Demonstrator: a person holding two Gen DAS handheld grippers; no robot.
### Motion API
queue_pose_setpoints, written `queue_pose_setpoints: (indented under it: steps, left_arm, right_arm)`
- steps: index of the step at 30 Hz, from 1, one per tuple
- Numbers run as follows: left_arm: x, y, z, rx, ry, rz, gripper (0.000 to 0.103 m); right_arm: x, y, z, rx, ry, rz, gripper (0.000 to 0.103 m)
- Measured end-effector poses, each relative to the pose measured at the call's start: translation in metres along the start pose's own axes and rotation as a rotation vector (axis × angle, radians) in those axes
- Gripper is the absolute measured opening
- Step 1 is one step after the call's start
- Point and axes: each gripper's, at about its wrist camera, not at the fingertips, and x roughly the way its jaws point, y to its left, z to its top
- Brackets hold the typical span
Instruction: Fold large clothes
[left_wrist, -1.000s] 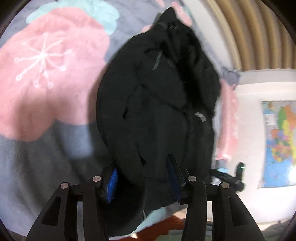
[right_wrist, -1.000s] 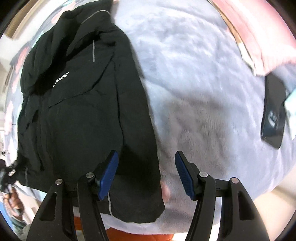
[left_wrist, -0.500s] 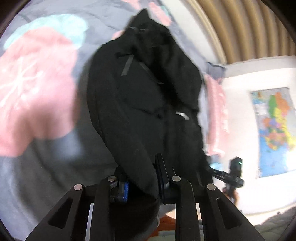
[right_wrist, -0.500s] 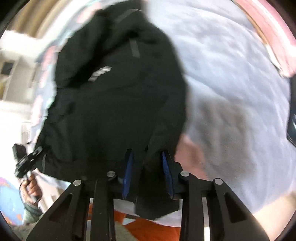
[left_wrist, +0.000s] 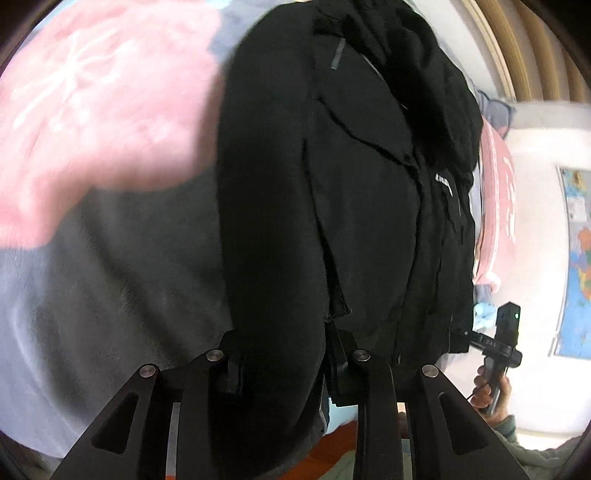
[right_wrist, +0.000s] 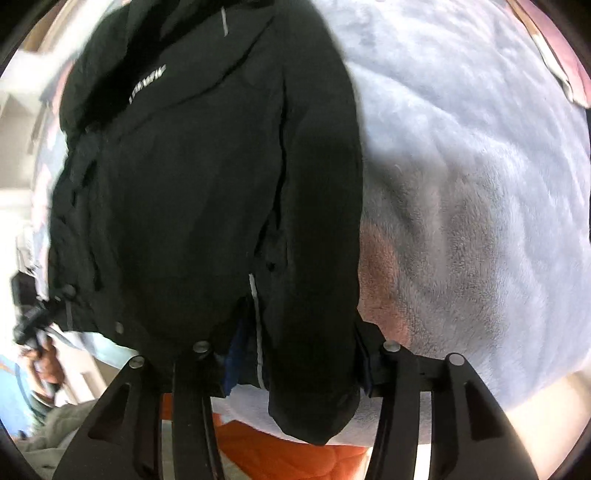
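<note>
A large black jacket (left_wrist: 351, 192) lies on a bed, collar end far from me. It also fills the right wrist view (right_wrist: 207, 184), with a white logo on its chest. My left gripper (left_wrist: 282, 354) is shut on the jacket's left sleeve near the cuff; the cuff hangs below the jaws. My right gripper (right_wrist: 299, 354) is shut on the jacket's right sleeve near its cuff, which droops over the bed's edge. The pads are mostly hidden by fabric.
The bed has a grey fleece blanket (right_wrist: 480, 184) with a pink patch (left_wrist: 96, 122). An orange cover (right_wrist: 295, 461) shows below the bed edge. A wall map (left_wrist: 580, 266) hangs at right. The other hand and gripper handle (left_wrist: 498, 350) show at the side.
Both grippers went from open beside the sleeves to shut on them. The jacket now looks closer and larger in both views.
</note>
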Motion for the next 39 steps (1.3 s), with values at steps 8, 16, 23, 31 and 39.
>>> queue_pose_setpoints:
  steps: [8,16,23,31,39]
  left_arm:
    - [-0.053,-0.023,0.012,0.047,-0.174,-0.148,0.013]
    - [-0.117,-0.074,0.058,0.135,-0.352,-0.223,0.013]
    - [-0.166,-0.099,0.131,0.187,-0.474,-0.246,0.014]
    - [-0.145,-0.141,0.259,0.126,-0.478,-0.224,0.016]
    - [-0.030,-0.123,0.370,-0.062,-0.347,-0.087,0.018]
  right_arm:
    - [-0.067,-0.003,0.019,-0.013,-0.111,0.136,0.013]
    - [-0.132,0.054,0.071,-0.085,-0.256,0.246,0.013]
    - [-0.203,0.084,0.143,-0.132,-0.443,0.292,0.013]
    - [-0.209,0.115,0.268,-0.074,-0.496,0.239,0.013]
    - [-0.112,0.107,0.394,0.050,-0.366,0.104,0.014]
